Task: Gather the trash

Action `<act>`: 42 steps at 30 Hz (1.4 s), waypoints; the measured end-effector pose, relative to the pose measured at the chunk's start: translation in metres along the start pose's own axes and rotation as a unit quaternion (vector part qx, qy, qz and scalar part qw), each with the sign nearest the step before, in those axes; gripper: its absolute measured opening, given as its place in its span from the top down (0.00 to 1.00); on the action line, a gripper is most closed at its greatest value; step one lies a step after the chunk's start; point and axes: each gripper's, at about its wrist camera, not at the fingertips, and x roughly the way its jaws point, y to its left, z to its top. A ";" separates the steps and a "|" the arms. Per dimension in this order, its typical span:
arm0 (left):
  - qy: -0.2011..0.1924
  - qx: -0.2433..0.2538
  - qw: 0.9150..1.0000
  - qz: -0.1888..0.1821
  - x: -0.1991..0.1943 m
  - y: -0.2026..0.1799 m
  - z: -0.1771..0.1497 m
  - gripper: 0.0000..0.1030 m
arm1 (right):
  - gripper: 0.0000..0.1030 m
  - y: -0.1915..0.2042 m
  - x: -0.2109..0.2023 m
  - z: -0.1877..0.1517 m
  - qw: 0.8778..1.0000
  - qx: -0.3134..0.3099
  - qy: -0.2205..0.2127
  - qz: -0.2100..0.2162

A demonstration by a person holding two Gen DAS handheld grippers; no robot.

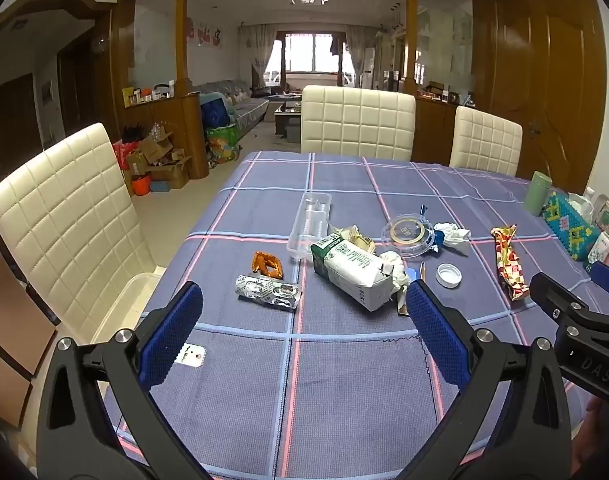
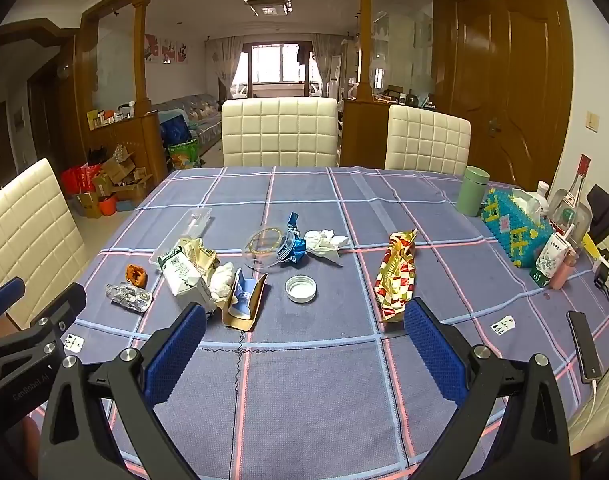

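Desk [image 1: 344, 380] had a blue plaid cloth, cream chairs [image 1: 356, 122] around it. Trash sat mid-desk: crushed milk carton [image 1: 352, 270], red-gold wrapper [image 2: 396, 276] further right. Both my grippers, left gripper [image 1: 304, 316] and right gripper [image 2: 304, 332], hung wide open, empty.

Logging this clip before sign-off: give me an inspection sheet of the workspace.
Surface: table under a blue plaid cloth.
Job's things: crushed milk carton, red-gold wrapper, white cap, crumpled tissue, clear lid, blister pack.
Clutter: green canister, tissue box, phone.
Grippers: left claw and right claw open, empty, above the table.
Cables: white lead at the phone.
Surroundings: cream chairs, cardboard boxes on the floor.
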 end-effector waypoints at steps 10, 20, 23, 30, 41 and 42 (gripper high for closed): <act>0.000 -0.001 1.000 0.000 -0.002 0.001 -0.001 0.03 | 0.06 0.000 0.001 0.000 1.000 0.000 0.001 0.000; 0.000 -0.001 1.000 -0.001 -0.003 0.000 -0.002 0.03 | 0.06 0.000 0.000 -0.001 1.000 0.001 0.001 0.001; 0.000 -0.001 1.000 0.000 -0.003 0.000 -0.002 0.03 | 0.06 0.000 0.000 -0.001 1.000 0.001 0.001 0.001; 0.000 -0.001 1.000 0.000 -0.003 0.000 -0.002 0.03 | 0.06 0.000 0.000 -0.001 1.000 0.000 0.001 0.001; 0.001 -0.001 1.000 -0.001 -0.001 -0.002 -0.001 0.03 | 0.06 0.000 0.000 -0.002 1.000 0.000 0.002 0.001; 0.001 -0.001 1.000 -0.001 -0.002 -0.002 -0.001 0.03 | 0.06 0.000 0.000 -0.002 1.000 0.000 0.001 0.001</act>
